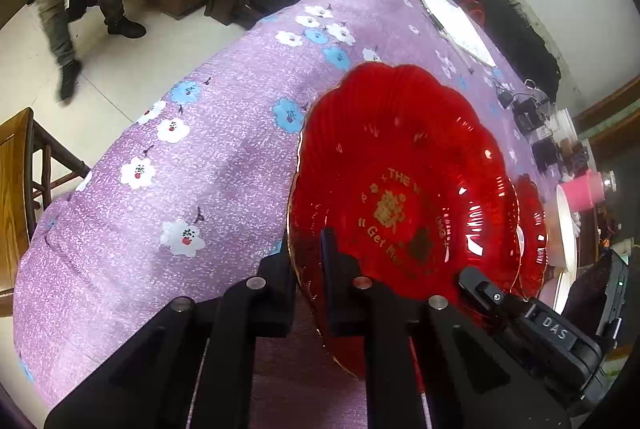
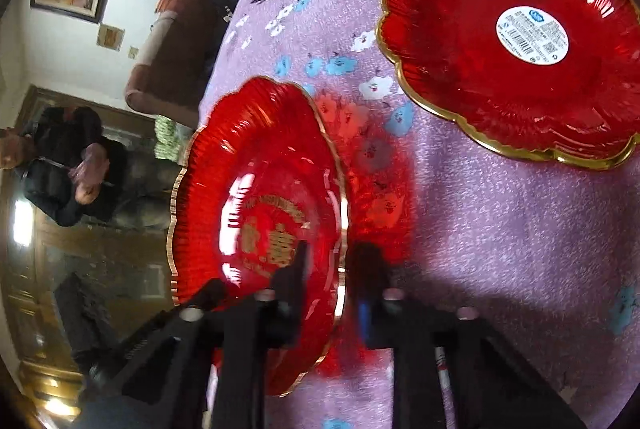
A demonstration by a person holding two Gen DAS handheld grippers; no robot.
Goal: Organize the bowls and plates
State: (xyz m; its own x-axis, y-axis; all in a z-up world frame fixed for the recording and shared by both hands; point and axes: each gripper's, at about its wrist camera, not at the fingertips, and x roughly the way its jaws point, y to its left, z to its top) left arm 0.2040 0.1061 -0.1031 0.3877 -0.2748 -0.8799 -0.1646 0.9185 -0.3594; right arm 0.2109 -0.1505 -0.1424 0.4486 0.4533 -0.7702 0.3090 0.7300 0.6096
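A red plate (image 1: 400,189) is being gripped by the left tool (image 1: 308,269), another (image 2: 260,229) by the right tool (image 2: 324,269); stacking on the bench's plate pile (image 2: 512,45) is being awaited.

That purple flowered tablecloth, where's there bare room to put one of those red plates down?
Open cloth lies left of the red plate gripped by the left tool, toward the table's edge. Another patch sits below the stickered red plate, right of the right tool. The pink cup and white dishes crowd the far right.
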